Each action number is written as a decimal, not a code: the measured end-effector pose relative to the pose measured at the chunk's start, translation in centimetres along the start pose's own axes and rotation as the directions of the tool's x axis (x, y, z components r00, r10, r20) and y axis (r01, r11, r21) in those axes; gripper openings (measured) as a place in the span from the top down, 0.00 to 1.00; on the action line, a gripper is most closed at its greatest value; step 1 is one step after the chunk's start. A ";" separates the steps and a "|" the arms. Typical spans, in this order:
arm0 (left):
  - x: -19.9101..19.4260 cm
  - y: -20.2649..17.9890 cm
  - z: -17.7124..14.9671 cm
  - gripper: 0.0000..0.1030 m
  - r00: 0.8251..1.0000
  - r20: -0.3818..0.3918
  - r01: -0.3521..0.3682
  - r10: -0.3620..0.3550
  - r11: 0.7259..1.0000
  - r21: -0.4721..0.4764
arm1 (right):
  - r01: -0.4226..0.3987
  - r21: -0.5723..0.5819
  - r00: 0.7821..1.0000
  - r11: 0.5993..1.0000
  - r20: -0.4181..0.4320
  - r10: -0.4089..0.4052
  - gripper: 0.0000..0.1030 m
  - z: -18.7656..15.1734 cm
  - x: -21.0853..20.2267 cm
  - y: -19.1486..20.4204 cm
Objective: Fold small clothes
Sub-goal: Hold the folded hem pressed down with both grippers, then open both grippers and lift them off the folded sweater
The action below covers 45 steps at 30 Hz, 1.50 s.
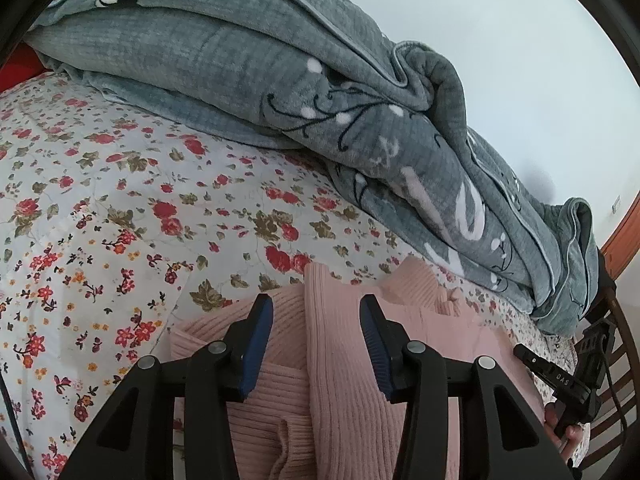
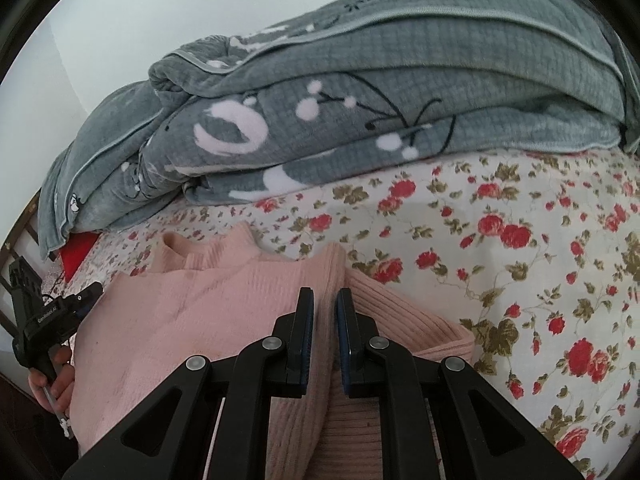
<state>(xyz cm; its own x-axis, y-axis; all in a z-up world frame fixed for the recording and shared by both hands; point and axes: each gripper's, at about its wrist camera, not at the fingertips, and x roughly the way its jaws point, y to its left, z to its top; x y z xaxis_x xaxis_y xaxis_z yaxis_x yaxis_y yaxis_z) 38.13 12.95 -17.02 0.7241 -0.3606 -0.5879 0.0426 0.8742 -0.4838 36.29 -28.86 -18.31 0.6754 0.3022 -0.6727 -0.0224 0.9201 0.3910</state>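
Observation:
A pink ribbed sweater (image 1: pixel 340 360) lies partly folded on the flowered bedsheet (image 1: pixel 120 200). My left gripper (image 1: pixel 316 308) hangs just above it, open, with a folded band of the knit lying between the blue pads, which do not press on it. In the right wrist view my right gripper (image 2: pixel 325 294) is shut on a raised fold of the sweater (image 2: pixel 180 320) near its right edge. The collar (image 2: pixel 208 248) points toward the blanket. Each gripper shows at the rim of the other's view, held by a hand: the right gripper (image 1: pixel 532 356) and the left gripper (image 2: pixel 90 292).
A thick grey blanket (image 1: pixel 240 60) (image 2: pixel 400 80) is piled along the far side of the bed, close behind the sweater. Flowered sheet (image 2: pixel 520 280) stretches out to the side. Wooden bars (image 1: pixel 616 360) stand at the bed's end, and a red cloth (image 2: pixel 76 256) lies under the blanket.

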 end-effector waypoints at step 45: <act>-11.2 4.4 -5.6 0.27 0.993 -0.059 0.091 -0.098 0.989 -0.114 | 0.183 -0.169 0.983 0.969 0.048 -0.177 0.33 -6.8 -10.1 10.2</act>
<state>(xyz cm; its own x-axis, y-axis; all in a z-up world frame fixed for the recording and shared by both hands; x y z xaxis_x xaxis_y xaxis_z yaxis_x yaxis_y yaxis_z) 26.35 19.02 -16.24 0.6746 -0.4634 -0.5745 0.0298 0.7948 -0.6061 24.18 -20.85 -11.82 0.7030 0.1221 -0.7006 -0.0224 0.9885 0.1497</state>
